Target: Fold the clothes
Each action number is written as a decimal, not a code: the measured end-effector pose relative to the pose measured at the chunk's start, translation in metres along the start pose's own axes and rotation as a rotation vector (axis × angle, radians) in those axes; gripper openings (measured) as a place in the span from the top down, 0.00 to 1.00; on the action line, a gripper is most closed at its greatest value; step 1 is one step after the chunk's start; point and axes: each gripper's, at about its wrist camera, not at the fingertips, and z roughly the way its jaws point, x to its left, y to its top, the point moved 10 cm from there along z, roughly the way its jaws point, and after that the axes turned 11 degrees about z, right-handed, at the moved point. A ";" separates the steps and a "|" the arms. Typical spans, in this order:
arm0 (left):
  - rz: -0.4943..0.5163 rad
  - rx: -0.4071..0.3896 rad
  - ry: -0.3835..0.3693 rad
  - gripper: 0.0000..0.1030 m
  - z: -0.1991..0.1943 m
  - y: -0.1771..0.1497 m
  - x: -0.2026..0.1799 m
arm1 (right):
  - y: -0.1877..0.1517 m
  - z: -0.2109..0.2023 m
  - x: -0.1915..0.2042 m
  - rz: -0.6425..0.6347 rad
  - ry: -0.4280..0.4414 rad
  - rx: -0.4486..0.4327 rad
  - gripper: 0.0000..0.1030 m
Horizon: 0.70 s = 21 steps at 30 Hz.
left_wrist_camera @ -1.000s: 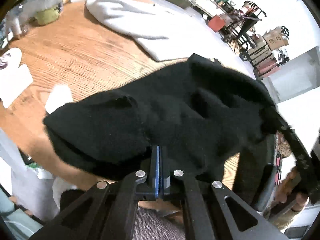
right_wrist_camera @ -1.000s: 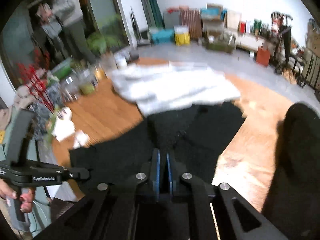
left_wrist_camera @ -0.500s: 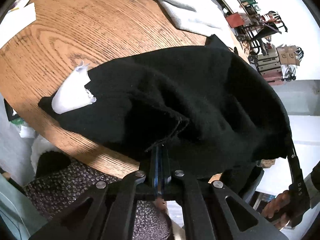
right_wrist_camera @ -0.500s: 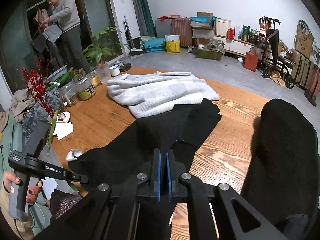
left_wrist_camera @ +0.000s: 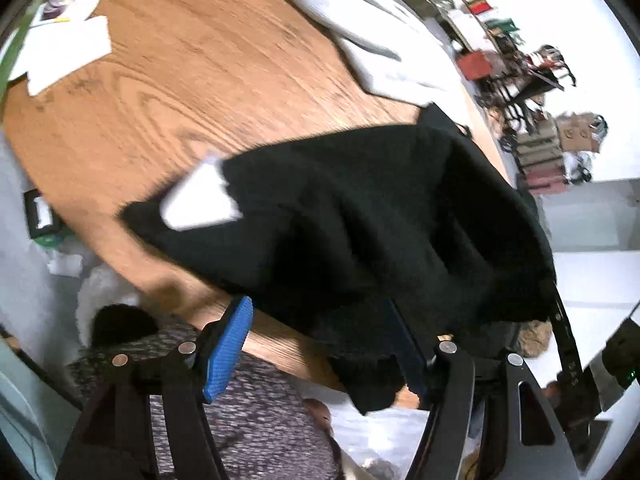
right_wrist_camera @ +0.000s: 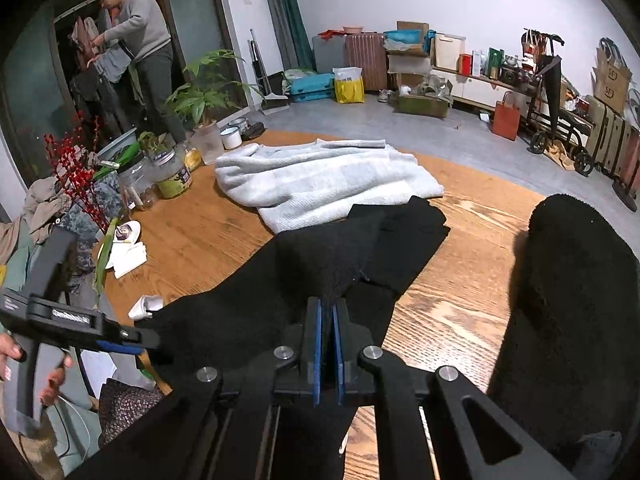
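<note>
**Black garment pinched on one side, freed on the other**

The black garment [right_wrist_camera: 288,280] is lying partly doubled across the wooden table [right_wrist_camera: 460,312], near the grey garment [right_wrist_camera: 320,180]. It is being pinched by the right gripper [right_wrist_camera: 328,320]; the left gripper [left_wrist_camera: 320,344] is being held wide, empty, at the table's near edge. A fresh hold on the hem is probably being called for next.

the left wrist view looks from the near edge of the round wooden table [left_wrist_camera: 192,92], tilted down and close over the black knit garment [left_wrist_camera: 384,216]. the right wrist view looks level and farther across the same table [right_wrist_camera: 208,240]. both share that garment [right_wrist_camera: 280,280] and the pale grey sweater [left_wrist_camera: 360,36] beyond it [right_wrist_camera: 320,180].
</note>
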 end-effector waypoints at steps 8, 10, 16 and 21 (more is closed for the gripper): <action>-0.028 -0.004 0.030 0.33 0.001 0.012 0.007 | -0.005 0.009 0.004 -0.028 -0.015 0.029 0.94; -0.027 0.008 0.020 0.33 0.006 0.018 -0.003 | -0.007 0.010 0.005 -0.038 -0.020 0.036 0.94; -0.034 0.088 0.045 0.33 0.038 0.028 -0.022 | -0.017 0.013 0.007 -0.085 -0.048 0.053 0.94; 0.090 0.124 0.196 0.33 0.064 0.021 -0.028 | -0.031 0.022 0.002 -0.130 -0.091 0.081 0.94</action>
